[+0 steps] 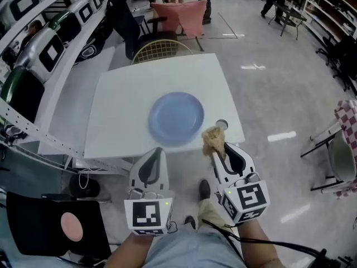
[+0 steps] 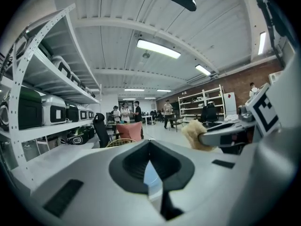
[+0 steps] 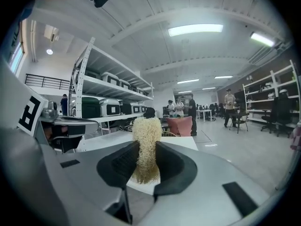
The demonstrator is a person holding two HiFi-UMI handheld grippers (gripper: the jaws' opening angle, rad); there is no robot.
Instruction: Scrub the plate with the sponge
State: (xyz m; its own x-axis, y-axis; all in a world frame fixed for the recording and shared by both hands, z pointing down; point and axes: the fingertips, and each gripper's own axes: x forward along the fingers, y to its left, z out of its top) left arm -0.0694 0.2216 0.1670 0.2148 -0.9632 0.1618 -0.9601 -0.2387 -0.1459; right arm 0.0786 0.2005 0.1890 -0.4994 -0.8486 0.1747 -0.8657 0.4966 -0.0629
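Observation:
A round blue plate [image 1: 175,118] lies on the white table [image 1: 120,116], towards its near edge. My right gripper [image 1: 216,149] is shut on a tan fibrous sponge [image 1: 212,140], which it holds upright just off the plate's right near rim, at the table's edge. The right gripper view shows the sponge [image 3: 146,145] pinched between both jaws. My left gripper [image 1: 157,151] hovers at the plate's near rim, shut with nothing in it. In the left gripper view a sliver of the plate [image 2: 150,172] shows through the thin slit between the jaws, and the sponge [image 2: 193,133] is at the right.
A small round cup [image 1: 222,124] sits near the table's right edge, beside the sponge. A yellow wire chair [image 1: 162,50] and a pink chair [image 1: 181,15] stand beyond the table. Shelving with appliances [image 1: 39,49] runs along the left. A chair with checked cloth [image 1: 343,149] stands on the right.

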